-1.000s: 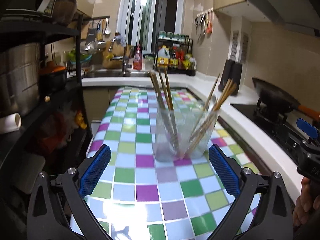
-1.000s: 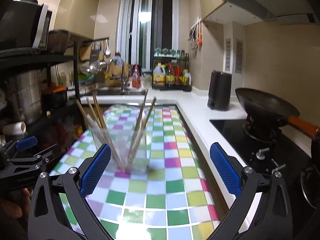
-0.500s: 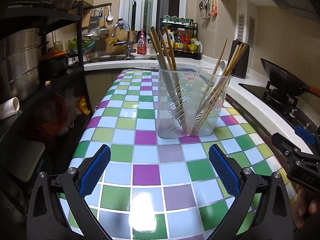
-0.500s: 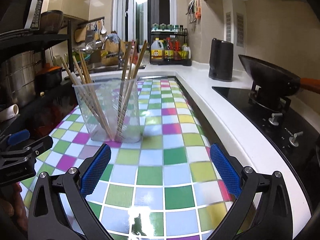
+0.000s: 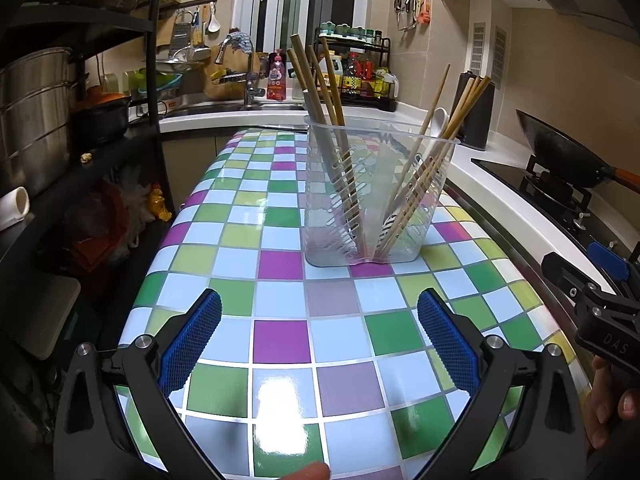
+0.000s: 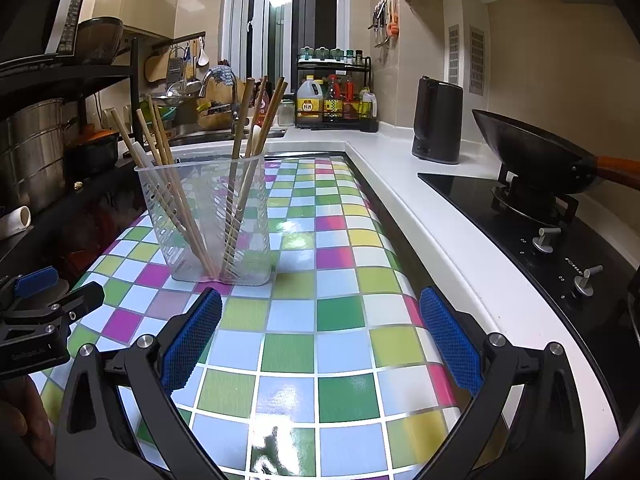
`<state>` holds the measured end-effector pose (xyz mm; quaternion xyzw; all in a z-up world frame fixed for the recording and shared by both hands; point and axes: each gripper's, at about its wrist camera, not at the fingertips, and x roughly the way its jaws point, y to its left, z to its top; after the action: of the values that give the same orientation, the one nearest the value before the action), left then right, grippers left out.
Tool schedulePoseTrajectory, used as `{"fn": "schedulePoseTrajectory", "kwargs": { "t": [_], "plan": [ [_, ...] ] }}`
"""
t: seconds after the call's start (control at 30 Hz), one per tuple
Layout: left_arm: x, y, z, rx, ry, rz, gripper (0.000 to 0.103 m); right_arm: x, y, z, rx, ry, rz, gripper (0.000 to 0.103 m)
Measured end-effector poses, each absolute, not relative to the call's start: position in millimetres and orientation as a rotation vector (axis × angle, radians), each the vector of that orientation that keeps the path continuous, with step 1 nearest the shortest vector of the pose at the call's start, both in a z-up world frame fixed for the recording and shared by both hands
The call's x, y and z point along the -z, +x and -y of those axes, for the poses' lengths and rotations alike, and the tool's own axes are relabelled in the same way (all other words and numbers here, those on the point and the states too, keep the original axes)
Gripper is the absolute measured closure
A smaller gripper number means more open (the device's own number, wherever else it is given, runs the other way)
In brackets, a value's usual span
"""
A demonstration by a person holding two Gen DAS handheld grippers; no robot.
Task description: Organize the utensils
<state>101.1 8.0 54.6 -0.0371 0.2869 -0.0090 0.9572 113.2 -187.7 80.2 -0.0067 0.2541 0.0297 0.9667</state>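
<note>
A clear plastic utensil holder stands upright on the checkered counter. It holds several wooden chopsticks leaning left and right and a white spoon. The holder also shows in the right wrist view, with its chopsticks. My left gripper is open and empty, low over the counter in front of the holder. My right gripper is open and empty, to the right of the holder. Each gripper's body shows at the edge of the other's view.
A gas stove with a black wok lies to the right. A dark kettle stands on the white worktop behind. A sink with a tap is at the back. A black rack with pots stands on the left.
Both grippers have come down lower and closer to the counter; the holder looms larger. Both stay open and empty. The holder and its utensils have not moved.
</note>
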Motion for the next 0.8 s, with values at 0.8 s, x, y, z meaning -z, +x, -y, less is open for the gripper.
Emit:
{"fn": "schedulePoseTrajectory", "kwargs": {
  "t": [0.8],
  "plan": [
    [-56.9,99.2,-5.3,0.034,-0.077,-0.584,0.008,-81.0,112.2,185.2,-0.065,-0.023,-0.513,0.005]
  ]
}}
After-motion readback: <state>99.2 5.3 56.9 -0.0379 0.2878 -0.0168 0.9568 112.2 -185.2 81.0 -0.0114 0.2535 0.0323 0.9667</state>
